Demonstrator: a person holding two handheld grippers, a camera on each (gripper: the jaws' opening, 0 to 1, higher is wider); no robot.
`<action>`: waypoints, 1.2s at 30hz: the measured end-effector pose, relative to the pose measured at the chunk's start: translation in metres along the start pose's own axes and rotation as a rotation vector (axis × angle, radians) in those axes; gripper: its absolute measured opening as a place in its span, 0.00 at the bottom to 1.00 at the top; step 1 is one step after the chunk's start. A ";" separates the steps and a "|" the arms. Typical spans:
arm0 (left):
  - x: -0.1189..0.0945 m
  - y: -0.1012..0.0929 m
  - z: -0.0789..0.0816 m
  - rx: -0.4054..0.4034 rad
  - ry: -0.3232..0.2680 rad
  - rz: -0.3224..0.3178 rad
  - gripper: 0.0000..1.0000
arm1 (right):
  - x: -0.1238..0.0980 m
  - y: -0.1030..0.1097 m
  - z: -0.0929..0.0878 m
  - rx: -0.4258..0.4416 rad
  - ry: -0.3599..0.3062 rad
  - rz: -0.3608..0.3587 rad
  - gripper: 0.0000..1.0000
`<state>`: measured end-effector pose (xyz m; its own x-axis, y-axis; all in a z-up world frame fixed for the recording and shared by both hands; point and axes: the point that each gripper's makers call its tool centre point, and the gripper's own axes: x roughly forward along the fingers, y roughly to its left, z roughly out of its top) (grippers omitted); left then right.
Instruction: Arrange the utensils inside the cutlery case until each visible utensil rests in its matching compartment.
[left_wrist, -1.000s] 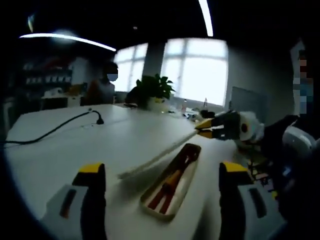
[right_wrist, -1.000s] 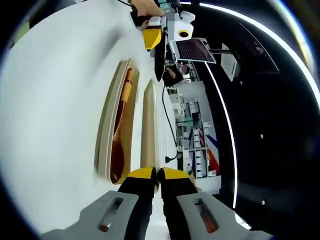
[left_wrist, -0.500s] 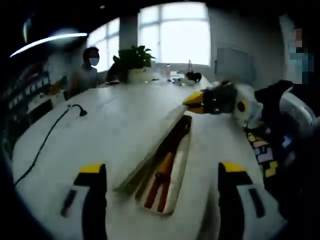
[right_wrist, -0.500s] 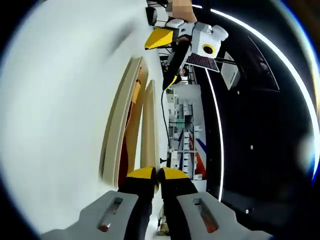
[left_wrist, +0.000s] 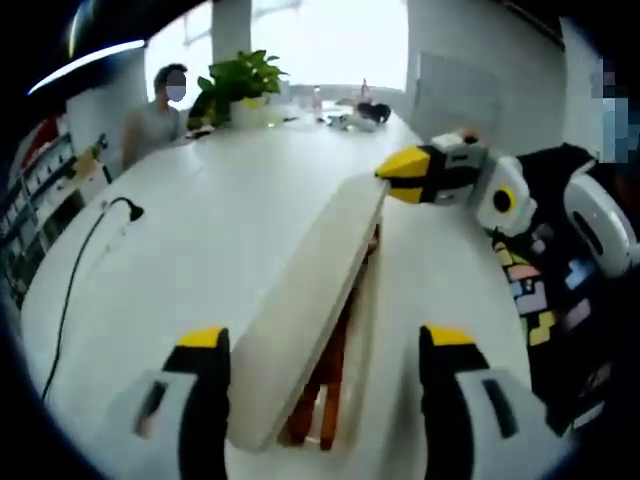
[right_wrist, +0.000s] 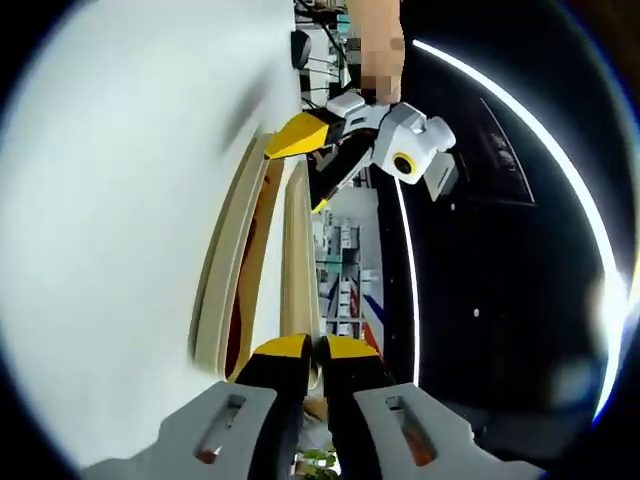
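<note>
Pale wooden lid, thin, stiff and likely light, hangs tilted over the case on the white table, pinched at its far end by the right tongs; left tongs gape wide.

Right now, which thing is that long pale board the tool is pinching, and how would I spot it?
Start at the big white table and find the long shallow cream cutlery case with red and orange utensils inside. The flat beige lid slants above it, one end pinched in the right gripper. Unlike the case, it is a plain flat strip lifted off the table.
</note>
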<state>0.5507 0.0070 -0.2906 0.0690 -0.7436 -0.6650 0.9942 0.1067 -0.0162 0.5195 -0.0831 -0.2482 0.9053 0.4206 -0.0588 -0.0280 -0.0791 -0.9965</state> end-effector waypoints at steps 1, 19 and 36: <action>0.001 -0.001 0.000 0.000 0.009 -0.006 0.80 | -0.001 0.001 0.001 -0.004 -0.004 0.002 0.03; 0.010 -0.006 -0.006 0.003 0.053 -0.031 0.69 | -0.006 0.014 0.009 -0.081 -0.072 0.007 0.04; 0.008 -0.009 -0.006 0.031 0.026 -0.028 0.59 | -0.019 0.036 0.003 -0.003 -0.141 0.099 0.12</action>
<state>0.5419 0.0037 -0.3003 0.0392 -0.7285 -0.6839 0.9978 0.0653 -0.0124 0.4996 -0.0911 -0.2833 0.8298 0.5331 -0.1651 -0.1131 -0.1291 -0.9852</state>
